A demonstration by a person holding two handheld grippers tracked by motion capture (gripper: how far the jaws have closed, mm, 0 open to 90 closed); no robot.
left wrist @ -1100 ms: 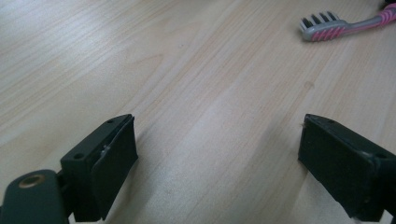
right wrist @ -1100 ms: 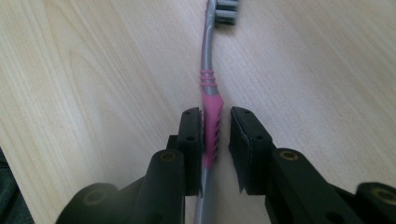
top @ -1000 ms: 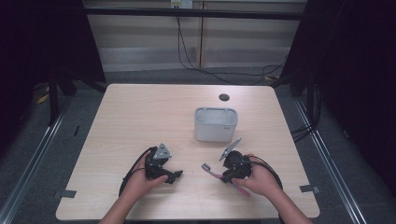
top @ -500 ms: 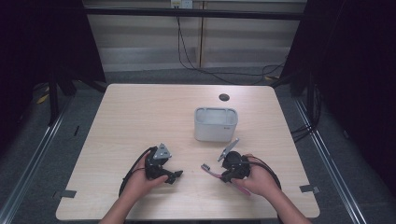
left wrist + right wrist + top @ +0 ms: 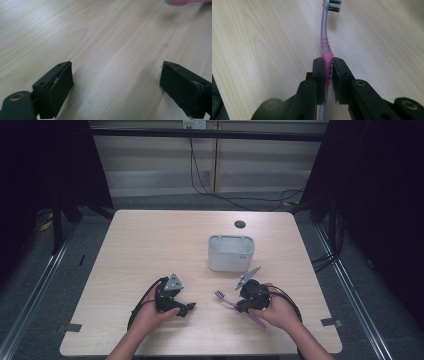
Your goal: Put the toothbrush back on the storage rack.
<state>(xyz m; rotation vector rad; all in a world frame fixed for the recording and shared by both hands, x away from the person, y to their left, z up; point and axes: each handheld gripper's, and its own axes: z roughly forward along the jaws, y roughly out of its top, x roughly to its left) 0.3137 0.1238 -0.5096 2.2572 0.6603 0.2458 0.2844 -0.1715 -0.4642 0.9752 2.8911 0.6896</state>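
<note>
A pink and grey toothbrush (image 5: 325,51) was gripped by its pink handle between the two black jaws of the right gripper (image 5: 327,67); the jaws had just been closing and were now pressed flat against the handle on both sides; in the right gripper view the grey neck was seen running up and away from the jaws, with the bristled head at the top edge of that view, above the pale wood of the table (image 5: 262,45). In the high view the toothbrush (image 5: 231,303) was seen low over the near right part of the table (image 5: 150,245), its head pointed toward the table's middle and its pink tail end stuck out below the right gripper (image 5: 243,306), which was held in the person's right hand (image 5: 277,312).

The left gripper (image 5: 189,309) was held in the left hand (image 5: 150,315) at the near left of the table, well apart from the toothbrush; in the left gripper view its jaws were seen standing wide apart with only bare wood between them, and nothing was held; a pink end of the toothbrush (image 5: 186,2) was caught at the top right corner of that view.

Farther back, a small white rectangular bin (image 5: 230,252) was set upright near the table's middle; beyond it a dark round grommet (image 5: 240,224) was seen in the tabletop near the far edge.
</note>
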